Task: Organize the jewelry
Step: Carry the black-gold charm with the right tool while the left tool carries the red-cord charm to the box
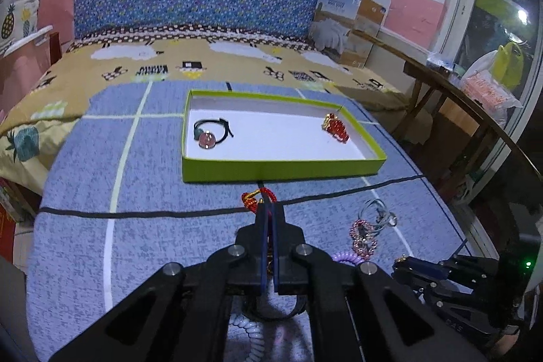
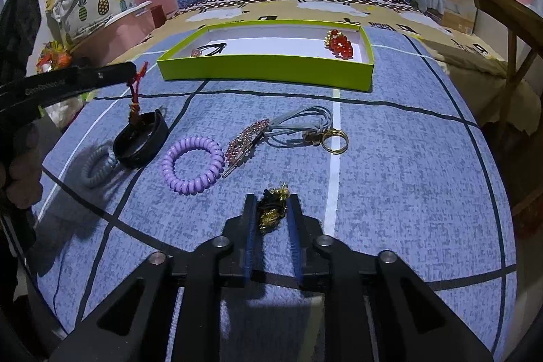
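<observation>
A green tray (image 1: 281, 170) (image 2: 264, 70) with a white floor holds a black hair tie with a pink bead (image 1: 208, 138) and a red bead cluster (image 1: 336, 128) (image 2: 341, 46). My left gripper (image 1: 270, 206) (image 2: 130, 68) is shut on a red cord (image 1: 256, 197) (image 2: 135, 87) from which a black bangle (image 2: 141, 139) hangs above the cloth. My right gripper (image 2: 271, 209) (image 1: 402, 262) is shut on a gold and black ornament (image 2: 271, 209), low over the blue cloth.
On the blue cloth (image 2: 390, 175) lie a purple coil hair tie (image 2: 191, 165), a pink rhinestone clip (image 2: 244, 141) (image 1: 363, 236), a grey hair tie with a gold ring (image 2: 305, 128) and a grey coil tie (image 2: 96, 167). A wooden chair (image 2: 509, 33) stands at the right.
</observation>
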`<state>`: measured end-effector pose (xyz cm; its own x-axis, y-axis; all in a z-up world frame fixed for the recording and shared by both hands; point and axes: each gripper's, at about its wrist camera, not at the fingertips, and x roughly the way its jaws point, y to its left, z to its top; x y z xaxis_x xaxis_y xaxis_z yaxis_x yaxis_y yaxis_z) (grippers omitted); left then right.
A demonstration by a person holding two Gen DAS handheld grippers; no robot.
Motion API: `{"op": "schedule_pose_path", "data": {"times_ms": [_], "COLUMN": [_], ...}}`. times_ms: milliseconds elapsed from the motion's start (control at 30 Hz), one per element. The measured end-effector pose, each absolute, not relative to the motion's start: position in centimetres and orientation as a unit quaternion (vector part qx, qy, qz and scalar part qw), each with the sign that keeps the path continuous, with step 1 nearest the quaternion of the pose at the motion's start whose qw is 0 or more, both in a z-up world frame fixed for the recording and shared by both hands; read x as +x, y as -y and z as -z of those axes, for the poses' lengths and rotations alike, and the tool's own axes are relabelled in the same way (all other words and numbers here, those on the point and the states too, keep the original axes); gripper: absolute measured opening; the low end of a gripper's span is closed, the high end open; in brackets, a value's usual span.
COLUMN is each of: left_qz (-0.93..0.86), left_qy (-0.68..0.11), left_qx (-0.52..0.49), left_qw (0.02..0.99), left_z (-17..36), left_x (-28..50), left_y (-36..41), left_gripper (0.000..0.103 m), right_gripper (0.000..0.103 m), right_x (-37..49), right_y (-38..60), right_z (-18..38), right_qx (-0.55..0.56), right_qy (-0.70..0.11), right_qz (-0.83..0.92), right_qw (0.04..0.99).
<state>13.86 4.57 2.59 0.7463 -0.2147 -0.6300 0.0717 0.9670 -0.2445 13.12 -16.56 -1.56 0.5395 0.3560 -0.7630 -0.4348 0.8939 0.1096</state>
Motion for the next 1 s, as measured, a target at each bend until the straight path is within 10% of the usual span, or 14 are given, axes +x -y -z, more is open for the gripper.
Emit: {"op": "schedule_pose_path", "data": {"times_ms": [1000], "left_qz": [0.099], "left_qy": [-0.313], "left_qx": [-0.085], "left_qw": [0.941], "left_z": [-5.8], "left_x": [12.4], "left_y": [-3.5], "left_gripper": [0.002], "right_gripper": [0.015], "right_x": [12.9], "right_y": [17.9], "right_z": [-2.8], "right_qx": [-0.025], "right_qy": [-0.369], "right_qz": [-0.230], "right_qw": [0.900]}}
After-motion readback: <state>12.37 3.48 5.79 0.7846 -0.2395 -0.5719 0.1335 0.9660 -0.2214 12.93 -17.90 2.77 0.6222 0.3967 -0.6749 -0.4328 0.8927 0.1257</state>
